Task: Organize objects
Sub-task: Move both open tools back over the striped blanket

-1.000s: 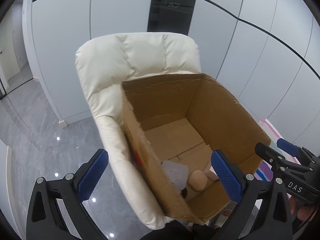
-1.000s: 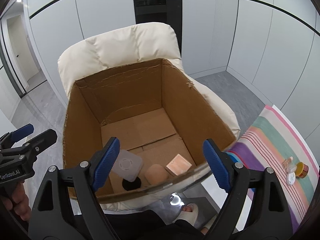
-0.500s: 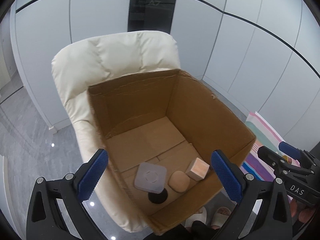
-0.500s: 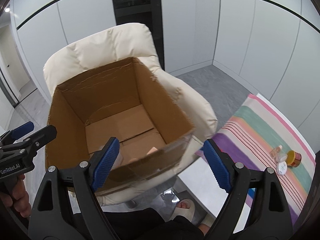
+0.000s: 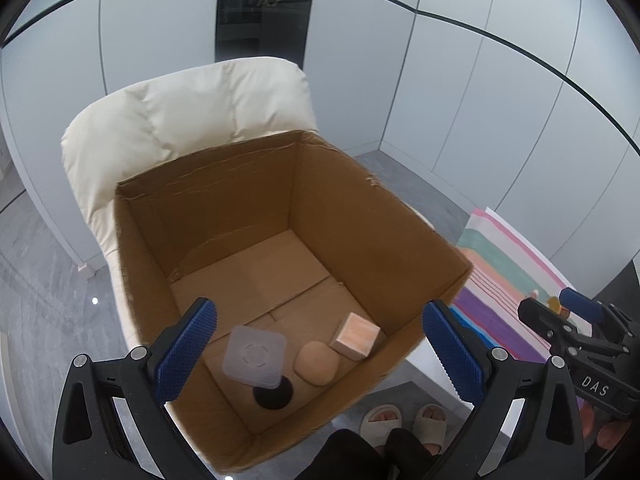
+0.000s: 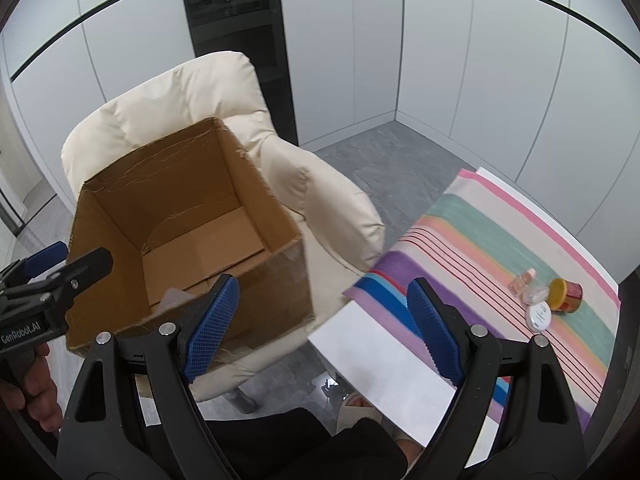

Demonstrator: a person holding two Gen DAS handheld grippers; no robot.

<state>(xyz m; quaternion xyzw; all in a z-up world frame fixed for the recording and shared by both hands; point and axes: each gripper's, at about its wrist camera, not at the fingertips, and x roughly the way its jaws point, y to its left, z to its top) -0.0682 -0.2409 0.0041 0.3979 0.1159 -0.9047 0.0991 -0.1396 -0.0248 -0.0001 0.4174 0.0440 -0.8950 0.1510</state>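
Both claws stood wide and empty: the right gripper (image 6: 322,328) had swung off the cardboard box (image 5: 392,240) toward the striped cloth (image 6: 480,240), while the left gripper (image 5: 320,352) had drifted over the box. Four items lay inside; the yellow-lidded jar (image 6: 564,290) and its neighbours on the cloth looked next.

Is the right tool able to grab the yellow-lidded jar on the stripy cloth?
Probably yes. The right tool is open and empty, and the jar sits on the stripy cloth with only small items beside it.
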